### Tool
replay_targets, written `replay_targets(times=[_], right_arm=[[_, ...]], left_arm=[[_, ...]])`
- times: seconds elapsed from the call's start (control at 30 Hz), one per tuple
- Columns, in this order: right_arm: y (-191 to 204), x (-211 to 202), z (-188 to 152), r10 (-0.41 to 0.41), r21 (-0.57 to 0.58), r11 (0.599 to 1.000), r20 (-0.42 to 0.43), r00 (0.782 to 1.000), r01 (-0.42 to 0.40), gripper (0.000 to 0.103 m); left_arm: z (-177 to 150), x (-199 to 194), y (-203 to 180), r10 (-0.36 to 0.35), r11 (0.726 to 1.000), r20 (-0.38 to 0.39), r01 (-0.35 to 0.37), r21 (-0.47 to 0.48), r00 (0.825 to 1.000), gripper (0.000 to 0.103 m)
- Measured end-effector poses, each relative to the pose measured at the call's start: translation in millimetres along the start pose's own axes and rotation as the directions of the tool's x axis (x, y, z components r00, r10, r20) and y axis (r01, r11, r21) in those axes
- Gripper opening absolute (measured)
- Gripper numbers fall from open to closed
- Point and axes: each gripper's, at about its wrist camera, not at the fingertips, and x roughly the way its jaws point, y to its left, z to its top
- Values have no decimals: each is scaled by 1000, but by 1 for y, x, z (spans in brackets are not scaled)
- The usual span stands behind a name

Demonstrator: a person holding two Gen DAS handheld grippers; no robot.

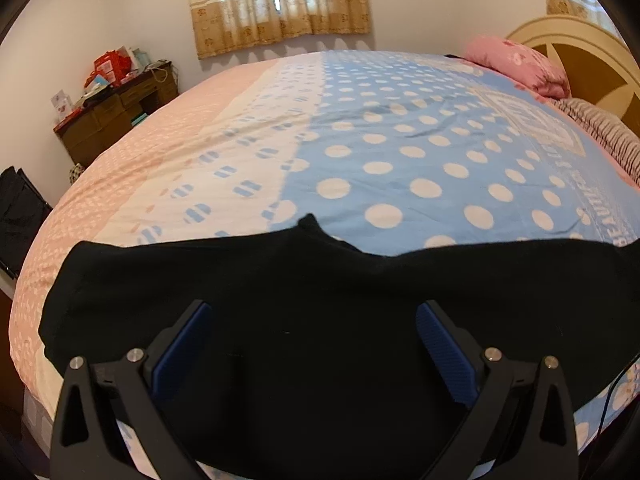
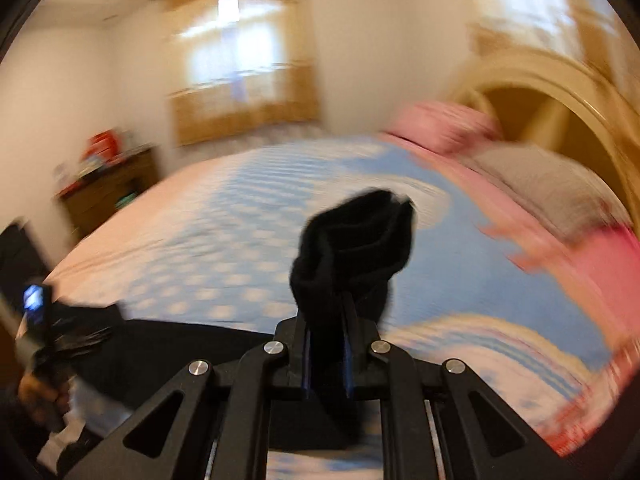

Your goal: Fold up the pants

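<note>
Black pants [image 1: 280,272] lie spread flat across the near edge of the bed. My left gripper [image 1: 314,306] hangs just above them, open, its blue pads [image 1: 188,340] wide apart with nothing pinched between them. In the blurred right wrist view, my right gripper [image 2: 326,312] is shut on a bunched end of the black pants [image 2: 356,236]. That end is lifted above the bed and sticks up past the fingertips. The rest of the black cloth [image 2: 180,344] trails down to the left along the bed's edge.
The bed sheet [image 1: 400,140] is blue with white dots, pink on the left side. A pink pillow [image 1: 516,60] and a striped pillow [image 1: 600,132] lie by the headboard [image 1: 580,52]. A cluttered wooden dresser [image 1: 116,116] stands far left. A person's hand [image 2: 38,394] shows at the lower left.
</note>
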Motion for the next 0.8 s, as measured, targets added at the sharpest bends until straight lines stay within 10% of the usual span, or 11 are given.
replay_targets(times=[0.2,0.4,0.47,0.53,0.57,0.67,0.8], right_arm=[[109,59,-41,177,-164,967,-110,978,-194,12],[180,108,-110,126,-348,919,-181,975,-183,13],[184,115,-122,119,-342,922,-189,975,-179,17],[184,113,-128,150,-317,927,-179,972,-201,45],[185,115,-128,181,-298,925,-205,962,-237,69],[190,108,-126,288,-217,911,-270,919,-350,73],[185,83,-113,547,-54,802,-334,768,-594,73]], left_arm=[[-2,-6,14,-2,1000,12,3,-16,1000,103],[-9,-9,37,23,999,10,-23,-28,1000,103],[-11,-8,43,27,999,5,-26,-34,1000,103],[-13,-6,48,30,999,0,-30,-39,1000,103],[-14,-5,49,31,999,-2,-31,-42,1000,103],[-14,-2,51,24,999,-10,-25,-47,1000,103],[-13,-4,46,19,999,-2,-19,-30,1000,103]])
